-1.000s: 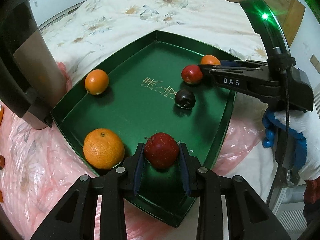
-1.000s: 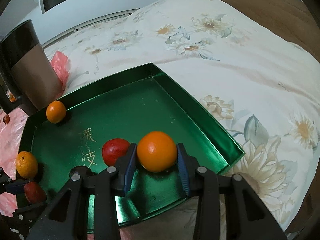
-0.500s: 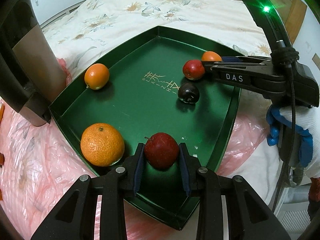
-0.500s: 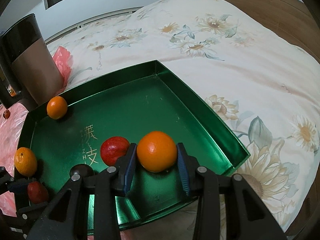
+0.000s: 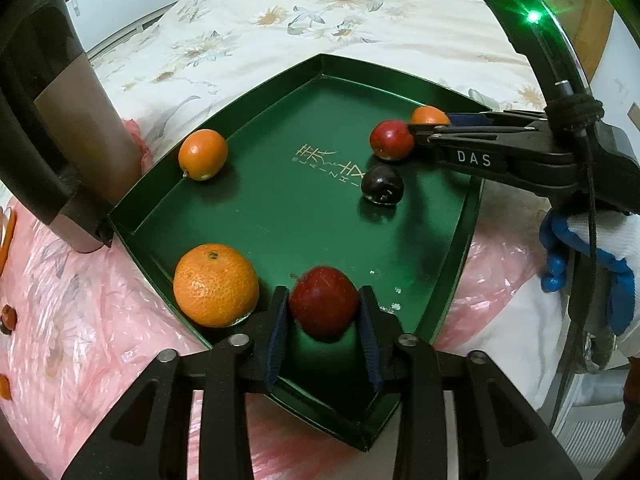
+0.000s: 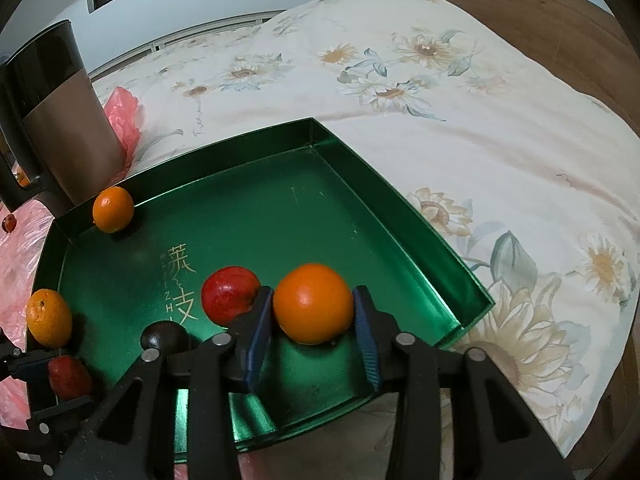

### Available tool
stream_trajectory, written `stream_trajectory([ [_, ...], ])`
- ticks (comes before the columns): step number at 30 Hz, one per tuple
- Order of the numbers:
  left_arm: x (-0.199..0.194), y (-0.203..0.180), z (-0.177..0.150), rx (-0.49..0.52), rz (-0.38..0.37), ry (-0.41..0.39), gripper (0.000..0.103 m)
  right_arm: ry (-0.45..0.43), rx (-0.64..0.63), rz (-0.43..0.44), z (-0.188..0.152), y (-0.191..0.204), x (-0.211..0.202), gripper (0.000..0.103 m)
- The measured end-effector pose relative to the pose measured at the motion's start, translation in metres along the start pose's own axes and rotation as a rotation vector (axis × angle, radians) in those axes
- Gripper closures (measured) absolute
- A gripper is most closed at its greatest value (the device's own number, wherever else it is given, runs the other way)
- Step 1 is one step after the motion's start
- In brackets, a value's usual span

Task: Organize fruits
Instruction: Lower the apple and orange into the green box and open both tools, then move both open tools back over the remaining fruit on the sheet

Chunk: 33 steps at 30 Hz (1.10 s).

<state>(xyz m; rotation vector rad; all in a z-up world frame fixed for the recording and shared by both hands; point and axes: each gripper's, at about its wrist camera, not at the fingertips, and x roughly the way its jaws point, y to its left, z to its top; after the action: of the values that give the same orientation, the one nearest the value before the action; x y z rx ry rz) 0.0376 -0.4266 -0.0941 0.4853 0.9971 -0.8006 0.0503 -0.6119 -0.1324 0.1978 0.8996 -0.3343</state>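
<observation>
A green tray (image 5: 280,216) lies on the bed and shows in the right wrist view too (image 6: 400,208). My left gripper (image 5: 324,316) is shut on a red apple (image 5: 323,306) at the tray's near edge, beside a large orange (image 5: 215,285). My right gripper (image 6: 314,320) is shut on a small orange (image 6: 313,309) at the tray's right side, and shows in the left wrist view (image 5: 430,120). A red apple (image 6: 229,294), a dark plum (image 5: 382,184) and another small orange (image 5: 203,154) lie in the tray.
A brown and black cylinder (image 6: 60,120) stands at the tray's left corner. Pink plastic sheet (image 5: 80,340) lies under the tray's near side. The flowered bedspread (image 6: 440,100) stretches behind and right. A wooden bed frame (image 6: 540,20) runs along the far right.
Both grippers keep their fruits. Both views have pulled back and up slightly, so the tray sits a little lower and farther in each. The fruits in the tray have not moved.
</observation>
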Motion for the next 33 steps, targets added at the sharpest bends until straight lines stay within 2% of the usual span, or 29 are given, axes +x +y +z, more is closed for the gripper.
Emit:
stream_trajectory([
  [2,-0.004,0.0,0.0,0.0,0.002,-0.011,0.064,-0.007,0.004,-0.002,0.001,-0.001,-0.003,0.039],
  [5,-0.01,-0.002,0.0,0.005,0.004,-0.02,0.063,-0.014,-0.001,-0.008,0.002,-0.002,-0.01,0.039],
  [10,-0.026,-0.004,0.001,0.008,0.009,-0.051,0.056,-0.043,0.001,-0.014,0.005,-0.003,-0.027,0.038],
  [16,-0.049,-0.003,-0.001,-0.012,0.01,-0.092,0.051,-0.084,0.004,-0.009,0.006,0.004,-0.054,0.029],
  [20,-0.066,0.002,-0.007,-0.031,0.024,-0.122,0.05,-0.11,-0.009,0.003,0.002,0.016,-0.076,0.021],
  [28,-0.096,0.024,-0.036,-0.087,0.084,-0.164,0.048,-0.129,-0.058,0.041,-0.017,0.055,-0.11,0.018],
  [29,-0.099,0.027,-0.04,-0.094,0.089,-0.166,0.048,-0.13,-0.066,0.047,-0.02,0.061,-0.113,0.016],
  [30,-0.103,0.031,-0.045,-0.104,0.094,-0.169,0.048,-0.13,-0.072,0.052,-0.024,0.067,-0.116,0.006],
  [31,-0.107,0.034,-0.051,-0.115,0.099,-0.171,0.047,-0.131,-0.08,0.06,-0.027,0.075,-0.119,0.0],
  [33,-0.114,0.041,-0.059,-0.135,0.109,-0.177,0.047,-0.133,-0.094,0.075,-0.033,0.087,-0.125,0.0],
])
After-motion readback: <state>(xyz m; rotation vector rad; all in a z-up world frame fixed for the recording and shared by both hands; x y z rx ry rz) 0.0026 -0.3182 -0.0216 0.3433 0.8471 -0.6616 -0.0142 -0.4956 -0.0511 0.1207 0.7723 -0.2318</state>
